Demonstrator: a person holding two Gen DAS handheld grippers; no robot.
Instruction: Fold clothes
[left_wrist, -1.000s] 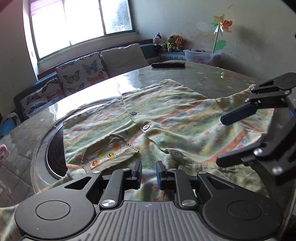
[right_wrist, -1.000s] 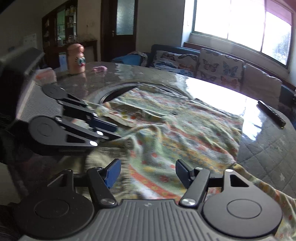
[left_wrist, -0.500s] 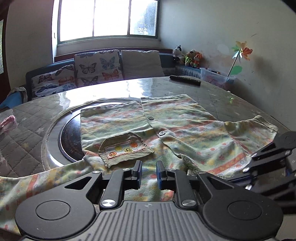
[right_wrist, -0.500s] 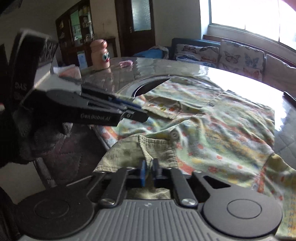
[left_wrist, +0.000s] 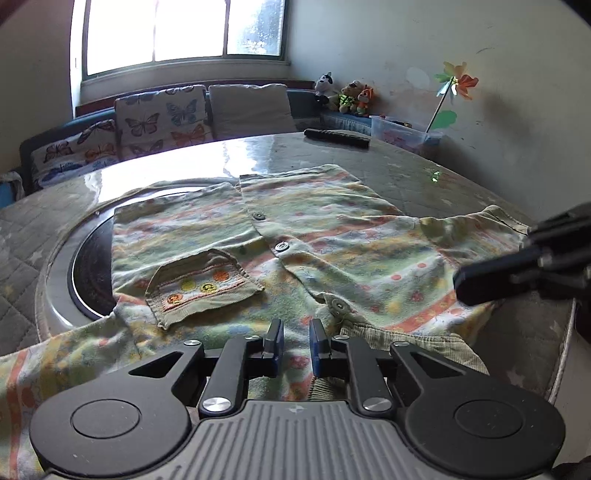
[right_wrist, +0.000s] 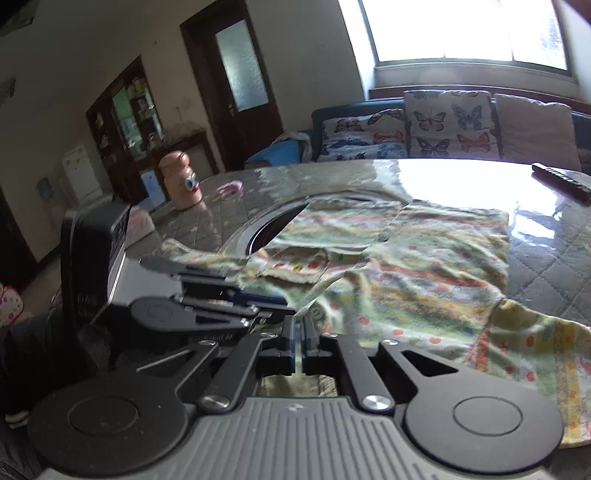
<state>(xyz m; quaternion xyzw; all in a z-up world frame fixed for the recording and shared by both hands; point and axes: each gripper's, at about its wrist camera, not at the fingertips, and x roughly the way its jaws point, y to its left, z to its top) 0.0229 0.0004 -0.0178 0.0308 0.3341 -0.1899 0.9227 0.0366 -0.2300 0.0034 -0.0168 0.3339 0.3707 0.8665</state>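
Note:
A child's green, striped, buttoned shirt (left_wrist: 332, 236) lies front up on the round table, with a chest pocket (left_wrist: 199, 284) and a corduroy collar (left_wrist: 399, 332) at the near edge. My left gripper (left_wrist: 294, 341) sits over the shirt near the collar, jaws a narrow gap apart with nothing clearly between them. My right gripper (right_wrist: 297, 343) is shut on the shirt's collar edge (right_wrist: 325, 317) and also shows at the right of the left wrist view (left_wrist: 517, 273). The shirt also shows in the right wrist view (right_wrist: 424, 266), and so does the left gripper (right_wrist: 207, 295).
The table (left_wrist: 424, 177) has a round sunken hob (left_wrist: 88, 273) under the shirt's left side. A dark remote (left_wrist: 336, 134) lies at the far edge. A pink toy jar (right_wrist: 183, 182) stands far left. A sofa with butterfly cushions (left_wrist: 159, 122) is behind.
My right gripper went from open to shut on the collar edge and has drawn back toward the table's near edge. My left gripper swung to face the shirt square on, jaws unchanged.

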